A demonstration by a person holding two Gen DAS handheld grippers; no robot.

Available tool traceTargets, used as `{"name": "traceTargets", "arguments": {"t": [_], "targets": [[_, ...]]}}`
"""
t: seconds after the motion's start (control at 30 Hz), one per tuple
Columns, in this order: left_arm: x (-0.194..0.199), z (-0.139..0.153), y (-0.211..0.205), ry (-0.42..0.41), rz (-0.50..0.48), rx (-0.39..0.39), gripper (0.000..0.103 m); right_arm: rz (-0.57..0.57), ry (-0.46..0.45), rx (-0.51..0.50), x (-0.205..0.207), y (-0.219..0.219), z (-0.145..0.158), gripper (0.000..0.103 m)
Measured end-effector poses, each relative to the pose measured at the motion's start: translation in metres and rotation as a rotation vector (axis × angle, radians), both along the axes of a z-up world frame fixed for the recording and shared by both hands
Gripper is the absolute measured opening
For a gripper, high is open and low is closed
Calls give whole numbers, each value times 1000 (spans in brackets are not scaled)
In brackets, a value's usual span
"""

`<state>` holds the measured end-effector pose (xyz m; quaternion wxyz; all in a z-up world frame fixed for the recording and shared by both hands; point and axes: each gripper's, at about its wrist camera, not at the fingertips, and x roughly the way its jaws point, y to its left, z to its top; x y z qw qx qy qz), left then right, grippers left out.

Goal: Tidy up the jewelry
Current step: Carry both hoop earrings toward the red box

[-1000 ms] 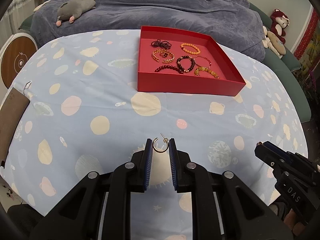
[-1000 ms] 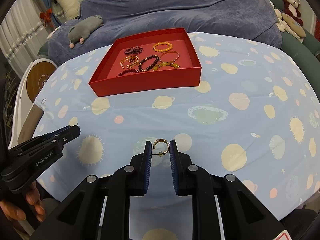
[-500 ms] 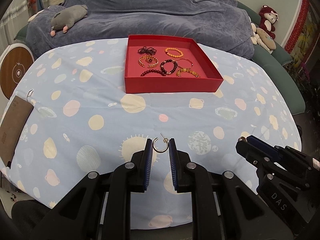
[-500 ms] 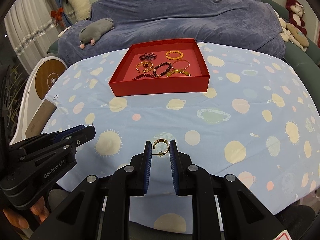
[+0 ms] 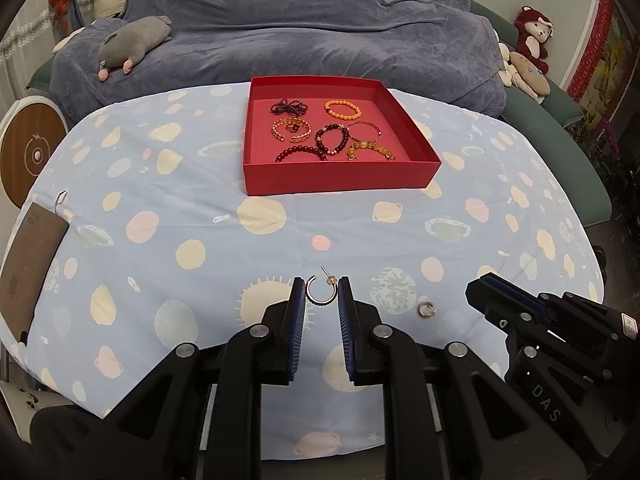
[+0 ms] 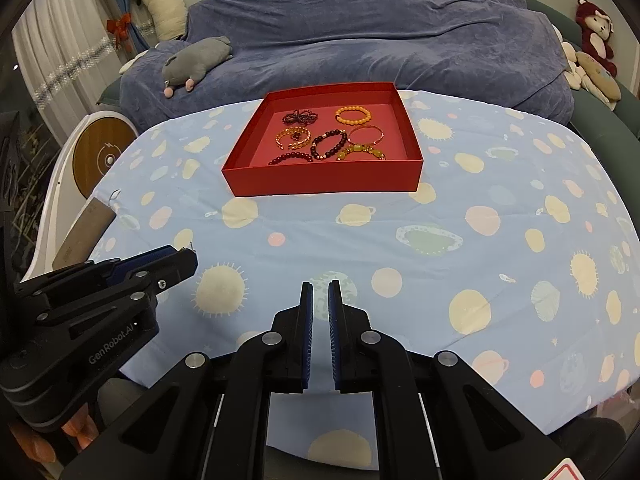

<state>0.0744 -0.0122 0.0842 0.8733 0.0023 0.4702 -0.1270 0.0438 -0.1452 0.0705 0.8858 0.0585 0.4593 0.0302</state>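
Observation:
My left gripper (image 5: 322, 294) is shut on a dark hoop earring (image 5: 321, 293), held between its blue pads above the near part of the table. A small gold hoop earring (image 5: 425, 309) lies on the cloth to its right, in front of my right gripper (image 5: 486, 286). In the right wrist view my right gripper (image 6: 321, 294) holds nothing, its jaws a narrow gap apart. The red tray (image 5: 340, 182) (image 6: 320, 188) sits at the far middle and holds several bracelets.
The table has a blue planet-print cloth (image 5: 180, 208). A brown card (image 5: 28, 264) lies at its left edge. A sofa under a blue blanket (image 5: 320, 32) with a grey plush (image 5: 134, 44) stands behind. Plush toys (image 5: 528, 60) sit at the far right.
My right gripper has let go of the gold earring, which now lies on the cloth. Both grippers have drawn back from the tray. The left still holds its earring.

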Motion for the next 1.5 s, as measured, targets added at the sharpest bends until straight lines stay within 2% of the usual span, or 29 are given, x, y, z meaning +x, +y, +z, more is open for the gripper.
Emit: {"name": "traceTargets", "arguments": {"t": [0.03,0.23,0.5,0.77,0.9,1.13,1.5], "targets": [[1,-2,2,5,6,-1,17,-9,3,-1,0,-2,-3,8],[4,-18,16,38,41,6,17,-39,73,18,0,-13,-35,27],[12,-39,22,81,51,2,17,-20,146,-5,20,-4,-70,28],[27,-54,25,111,62,0,17,-2,169,-38,42,1,-88,25],[32,-58,25,120,62,0,17,7,161,-55,45,2,-88,16],[34,-56,20,118,58,-3,17,1,156,-35,42,-1,-84,16],[32,-26,8,57,42,-2,17,-6,31,25,41,-4,-24,16]]}}
